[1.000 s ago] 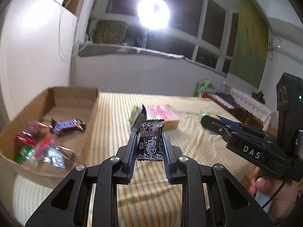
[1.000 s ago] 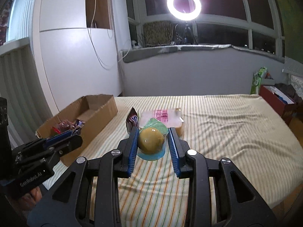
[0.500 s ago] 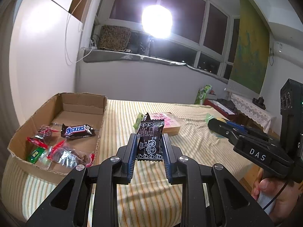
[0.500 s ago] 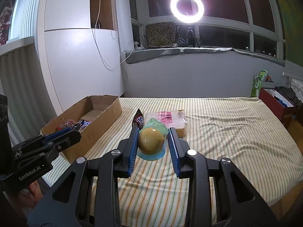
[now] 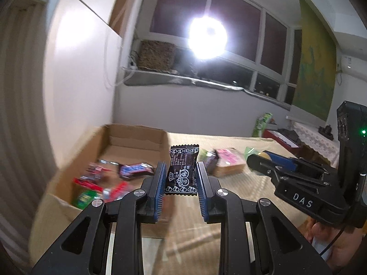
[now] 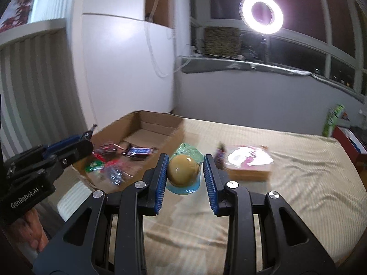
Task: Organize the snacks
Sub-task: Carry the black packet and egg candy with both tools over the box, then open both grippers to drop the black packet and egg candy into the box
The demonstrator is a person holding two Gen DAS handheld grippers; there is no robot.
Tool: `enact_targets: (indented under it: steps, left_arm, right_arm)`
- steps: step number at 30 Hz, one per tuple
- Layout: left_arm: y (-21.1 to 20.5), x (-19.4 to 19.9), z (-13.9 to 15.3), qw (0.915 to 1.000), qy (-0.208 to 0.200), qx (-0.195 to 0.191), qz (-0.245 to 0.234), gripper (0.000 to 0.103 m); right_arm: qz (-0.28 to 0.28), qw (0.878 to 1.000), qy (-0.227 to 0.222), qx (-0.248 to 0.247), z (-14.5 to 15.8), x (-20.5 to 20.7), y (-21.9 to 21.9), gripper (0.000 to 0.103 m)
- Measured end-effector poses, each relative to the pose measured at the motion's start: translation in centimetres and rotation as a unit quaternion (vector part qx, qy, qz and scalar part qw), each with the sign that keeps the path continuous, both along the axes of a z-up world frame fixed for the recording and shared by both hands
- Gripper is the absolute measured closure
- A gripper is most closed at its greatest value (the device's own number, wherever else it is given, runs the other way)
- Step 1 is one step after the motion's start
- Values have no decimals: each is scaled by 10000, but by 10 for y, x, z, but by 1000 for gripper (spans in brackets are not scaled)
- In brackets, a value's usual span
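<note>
My left gripper [image 5: 180, 171] is shut on a black candy wrapper [image 5: 182, 170] with white print, held upright above the bed near the cardboard box [image 5: 135, 137]. My right gripper [image 6: 185, 167] is shut on a round brown snack in a clear green-blue pack [image 6: 183, 171]. The box [image 6: 158, 123] lies to the left in both views and holds several wrapped snacks, among them a dark chocolate bar [image 5: 135, 168] and red packets [image 6: 107, 149]. Each gripper shows in the other's view: the right one [image 5: 263, 160] and the left one [image 6: 88, 137].
A striped bedsheet [image 6: 298, 171] covers the bed. A flat pink-labelled pack [image 6: 250, 162] and a small dark wrapper [image 6: 220, 155] lie on it right of the box. A white cabinet wall stands behind the box; a ring light [image 6: 261, 15] glares at the window.
Both grippers have swung left toward the cardboard box, each keeping its snack. The box now lies closer to the middle of both views, and the scene is blurred by the motion.
</note>
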State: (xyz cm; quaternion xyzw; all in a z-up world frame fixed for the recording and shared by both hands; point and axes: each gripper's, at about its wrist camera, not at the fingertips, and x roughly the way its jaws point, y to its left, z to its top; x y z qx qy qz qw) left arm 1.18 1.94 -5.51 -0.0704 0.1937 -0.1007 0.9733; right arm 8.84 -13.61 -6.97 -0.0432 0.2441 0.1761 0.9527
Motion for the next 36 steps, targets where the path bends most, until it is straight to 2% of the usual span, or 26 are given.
enact_targets:
  steps: [6, 12, 23, 27, 29, 30, 31, 32, 33, 35, 36]
  left_arm:
    - [43, -13, 14, 9980, -211, 155, 581, 79]
    - [67, -20, 22, 9946, -328, 203, 969, 79]
    - [58, -1, 17, 9950, -221, 279, 938, 79]
    - [60, 17, 7, 9954, -31, 296, 906, 79]
    - [61, 27, 0, 9957, 130, 290, 869, 79]
    - [63, 32, -5, 9956, 221, 297, 857, 74]
    - [63, 35, -8, 9951, 279, 324, 893, 66]
    - [65, 38, -11, 9935, 306, 359, 1035, 47]
    - [69, 37, -12, 9921, 278, 361, 1173, 34]
    - [75, 37, -12, 9913, 240, 301, 1260, 25]
    - [80, 37, -12, 9909, 247, 246, 1298, 25]
  right_arm:
    - [549, 9984, -103, -17, 6, 4, 48, 71]
    - [870, 9960, -197, 17, 12, 4, 75, 71]
    - [987, 9951, -5, 62, 1, 27, 82, 70]
    - [1079, 9939, 197, 104, -14, 46, 88, 69]
    - [1221, 9915, 449, 103, -27, 59, 93, 67]
    - [1180, 9919, 466, 85, -31, 62, 93, 63]
    - [1129, 9925, 463, 97, -34, 65, 92, 60]
    - [1107, 9925, 491, 158, -36, 68, 88, 50]
    - [1065, 9929, 492, 181, -37, 70, 85, 44]
    - [975, 9939, 465, 215, -39, 72, 79, 44]
    - [938, 9942, 477, 236, -40, 73, 76, 44]
